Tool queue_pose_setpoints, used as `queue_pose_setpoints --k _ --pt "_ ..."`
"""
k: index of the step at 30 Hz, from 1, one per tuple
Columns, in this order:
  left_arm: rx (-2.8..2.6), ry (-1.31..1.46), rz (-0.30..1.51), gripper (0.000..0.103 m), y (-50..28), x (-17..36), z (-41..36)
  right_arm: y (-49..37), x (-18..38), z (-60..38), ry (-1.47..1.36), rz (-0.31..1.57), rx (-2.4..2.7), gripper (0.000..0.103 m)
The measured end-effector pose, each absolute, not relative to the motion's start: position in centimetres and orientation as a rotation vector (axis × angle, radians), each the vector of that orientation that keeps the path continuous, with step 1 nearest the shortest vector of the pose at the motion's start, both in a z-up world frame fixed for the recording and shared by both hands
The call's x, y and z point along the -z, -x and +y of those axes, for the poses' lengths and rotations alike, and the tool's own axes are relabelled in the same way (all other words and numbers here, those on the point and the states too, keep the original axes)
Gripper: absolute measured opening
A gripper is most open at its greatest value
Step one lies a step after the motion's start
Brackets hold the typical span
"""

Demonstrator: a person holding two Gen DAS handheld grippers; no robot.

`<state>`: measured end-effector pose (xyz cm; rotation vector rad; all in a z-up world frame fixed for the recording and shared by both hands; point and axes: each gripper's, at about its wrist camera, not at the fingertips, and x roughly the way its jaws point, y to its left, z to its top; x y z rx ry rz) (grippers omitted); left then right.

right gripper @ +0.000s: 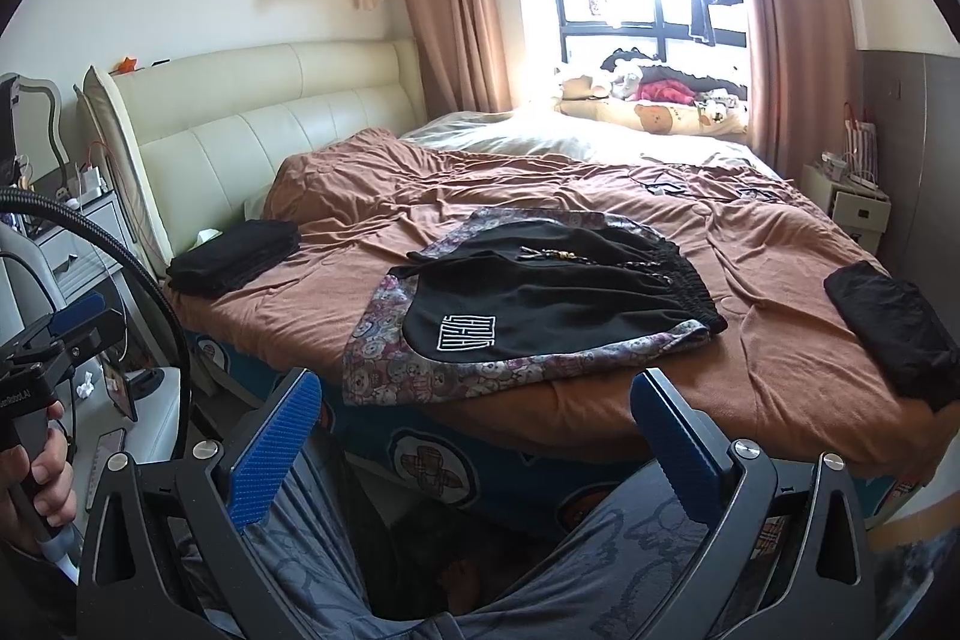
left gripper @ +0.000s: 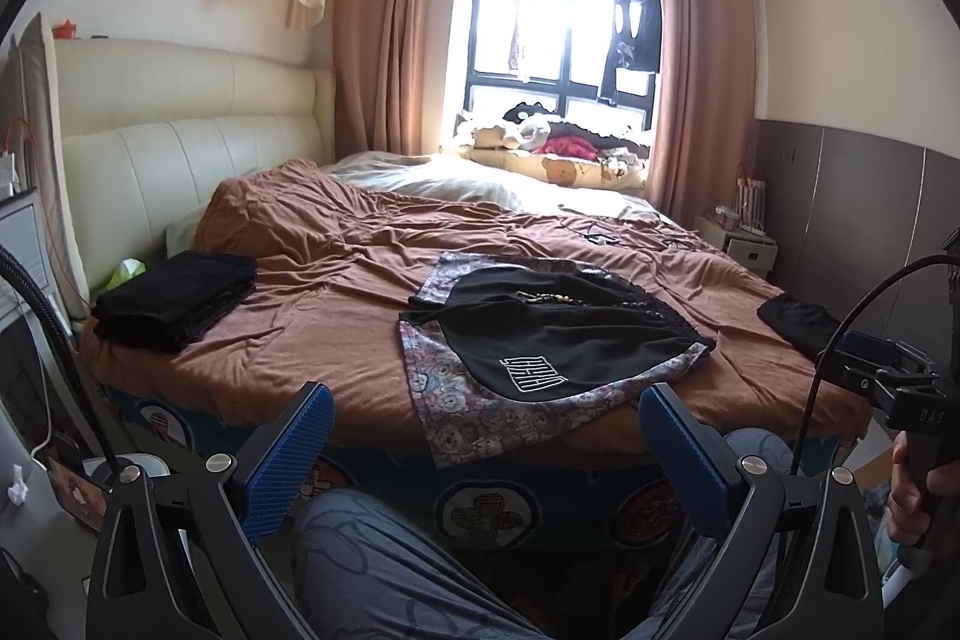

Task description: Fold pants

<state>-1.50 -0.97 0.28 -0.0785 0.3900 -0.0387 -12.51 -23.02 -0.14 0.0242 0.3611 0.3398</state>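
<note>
Rumpled brown bedding covers the bed (left gripper: 336,292), where black pants (left gripper: 558,334) lie spread on a floral cloth (left gripper: 480,418) near the front edge. Soft and limp, they look best pinched at the elastic waistband. Left tool (left gripper: 483,445) and right tool (right gripper: 474,430) hover low before the bed, both spread wide and empty.

Black pants (right gripper: 558,304): matt cloth, white embroidered emblem at 7 o'clock; printed sheet (right gripper: 480,370) beneath: patterned cloth; bedspread (right gripper: 750,340): rumpled matt brown fabric; headboard (left gripper: 180,148): smooth, faintly glossy cream leather-look; gripper pads (left gripper: 288,454): ribbed blue.
</note>
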Motion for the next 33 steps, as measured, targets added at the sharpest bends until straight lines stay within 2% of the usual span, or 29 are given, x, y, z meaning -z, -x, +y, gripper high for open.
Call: queue_pose_setpoints --k 33 --pt "0.051 0.089 0.379 0.102 1.73 -0.29 -0.78 12.98 0.07 -22.9 0.001 0.341 -0.328 0.103"
